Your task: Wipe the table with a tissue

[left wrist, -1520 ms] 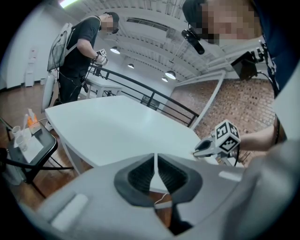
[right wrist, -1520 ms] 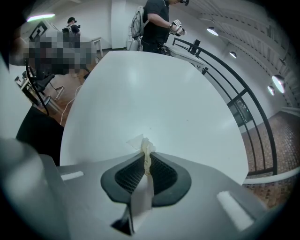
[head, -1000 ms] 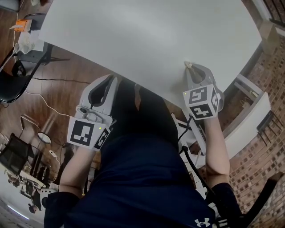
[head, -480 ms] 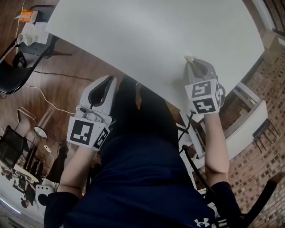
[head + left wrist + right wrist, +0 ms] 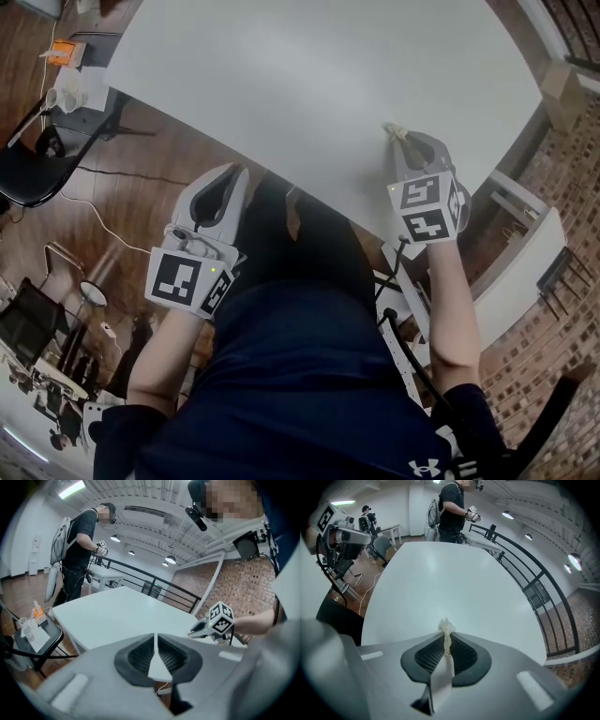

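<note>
**Right gripper at the table's near right part, tissue in the jaws.** The tissue (image 5: 446,626) is seen as a small crumpled wad clamped between the closed jaws of the right gripper (image 5: 446,638), with only a short tuft standing out past the tips. In the head view the tuft is carried at, or just above, the white table (image 5: 309,75); contact cannot be confirmed. The left gripper (image 5: 155,641) is held off the table, beside its near edge and over the wooden floor (image 5: 141,202). Its jaws are pressed together with nothing between them.

The tissue is judged to be very light, soft and easily torn, with no stiffness of its own. It is best taken hold of close to the bunched middle, as here, so that a firm pad is offered to the surface. So little paper is exposed that the hard jaw tips may meet the table if too much pressure is applied. On so smooth a top the wad may also be dragged out of the grip.
</note>
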`<state>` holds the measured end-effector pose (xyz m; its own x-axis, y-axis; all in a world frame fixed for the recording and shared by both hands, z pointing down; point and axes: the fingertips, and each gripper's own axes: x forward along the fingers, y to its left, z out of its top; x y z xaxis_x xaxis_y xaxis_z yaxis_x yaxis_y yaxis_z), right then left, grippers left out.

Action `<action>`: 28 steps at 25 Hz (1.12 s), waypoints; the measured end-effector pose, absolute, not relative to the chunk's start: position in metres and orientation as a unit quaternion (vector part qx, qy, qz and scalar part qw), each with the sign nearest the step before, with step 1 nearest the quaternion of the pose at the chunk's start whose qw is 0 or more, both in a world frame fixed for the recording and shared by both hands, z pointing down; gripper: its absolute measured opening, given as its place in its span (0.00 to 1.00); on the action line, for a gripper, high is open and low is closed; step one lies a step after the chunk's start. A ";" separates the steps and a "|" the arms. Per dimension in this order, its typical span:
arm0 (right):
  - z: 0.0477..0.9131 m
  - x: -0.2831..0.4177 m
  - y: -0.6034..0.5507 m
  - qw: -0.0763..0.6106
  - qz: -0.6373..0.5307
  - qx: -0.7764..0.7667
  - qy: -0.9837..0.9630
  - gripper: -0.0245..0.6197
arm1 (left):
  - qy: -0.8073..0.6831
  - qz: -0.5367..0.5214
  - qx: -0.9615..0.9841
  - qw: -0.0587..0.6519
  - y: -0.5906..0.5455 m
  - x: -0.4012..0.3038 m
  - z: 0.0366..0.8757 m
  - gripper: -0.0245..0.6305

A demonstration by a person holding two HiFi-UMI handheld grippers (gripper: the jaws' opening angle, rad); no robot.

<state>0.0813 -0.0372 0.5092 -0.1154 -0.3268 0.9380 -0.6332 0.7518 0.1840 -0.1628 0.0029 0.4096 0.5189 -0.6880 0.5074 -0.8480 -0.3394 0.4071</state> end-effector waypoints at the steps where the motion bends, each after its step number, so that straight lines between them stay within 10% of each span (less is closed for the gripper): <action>1: 0.506 0.084 -0.036 0.576 0.135 0.331 -0.736 0.10 | -0.473 0.123 0.811 0.321 0.003 -0.160 0.406 0.07; 16: 0.404 0.135 -0.005 0.451 0.143 0.442 -0.762 0.10 | -0.426 0.082 0.865 0.252 0.000 -0.082 0.329 0.07; 28: 0.299 0.157 0.022 0.138 0.186 0.525 -0.819 0.10 | -0.373 0.072 0.899 0.216 0.004 -0.018 0.285 0.07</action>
<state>0.1565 0.0218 0.2986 -0.4108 -0.8089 0.4206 -0.9112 0.3799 -0.1593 -0.0181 0.0045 0.2847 0.7115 -0.6395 0.2912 -0.7020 -0.6286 0.3347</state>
